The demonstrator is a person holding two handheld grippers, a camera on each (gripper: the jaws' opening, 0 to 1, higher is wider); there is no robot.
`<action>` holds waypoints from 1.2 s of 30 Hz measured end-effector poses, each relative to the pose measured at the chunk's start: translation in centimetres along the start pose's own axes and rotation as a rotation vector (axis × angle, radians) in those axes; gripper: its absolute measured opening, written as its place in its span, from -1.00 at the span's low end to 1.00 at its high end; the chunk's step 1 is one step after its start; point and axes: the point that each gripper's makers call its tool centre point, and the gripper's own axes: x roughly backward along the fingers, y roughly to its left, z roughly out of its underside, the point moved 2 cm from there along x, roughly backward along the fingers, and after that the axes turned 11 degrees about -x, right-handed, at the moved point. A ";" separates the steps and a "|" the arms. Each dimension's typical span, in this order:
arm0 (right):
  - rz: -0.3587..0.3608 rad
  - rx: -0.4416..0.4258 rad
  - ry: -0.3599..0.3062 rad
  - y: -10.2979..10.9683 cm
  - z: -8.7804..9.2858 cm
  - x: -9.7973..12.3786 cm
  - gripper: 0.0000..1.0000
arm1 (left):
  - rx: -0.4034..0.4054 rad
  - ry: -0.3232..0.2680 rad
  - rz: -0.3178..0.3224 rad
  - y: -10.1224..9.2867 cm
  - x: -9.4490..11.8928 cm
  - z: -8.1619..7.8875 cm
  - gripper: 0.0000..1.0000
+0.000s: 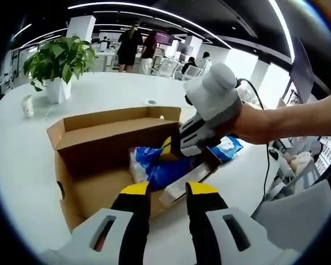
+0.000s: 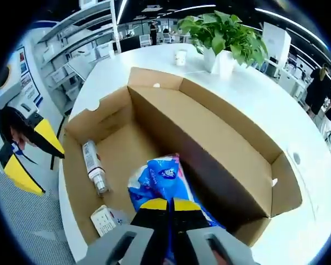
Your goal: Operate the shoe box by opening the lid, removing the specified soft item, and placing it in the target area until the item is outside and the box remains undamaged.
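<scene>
An open cardboard shoe box lies on the white table, lid folded back. Inside it sits a soft blue-and-white tissue pack. My right gripper, held by a hand, reaches down into the box, and its yellow-tipped jaws are shut on the pack; it enters the left gripper view from the right. My left gripper hovers open just outside the box's near wall, holding nothing, and appears at the left edge of the right gripper view.
A small bottle and a small white carton lie on the box floor. A second blue pack rests on the table beyond the box. A potted plant and a cup stand farther off. People stand in the background.
</scene>
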 end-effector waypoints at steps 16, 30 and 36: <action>-0.075 0.137 0.077 1.2 0.5 -1.3 -0.41 | -0.003 0.003 0.004 -0.2 0.0 0.1 -0.51; -0.050 0.172 0.148 0.1 0.8 -3.6 0.19 | 0.002 0.006 0.003 -0.1 0.0 0.1 -0.52; -0.061 0.177 0.198 0.4 1.5 -4.3 0.33 | 0.000 0.007 0.002 -0.1 0.0 0.1 -0.52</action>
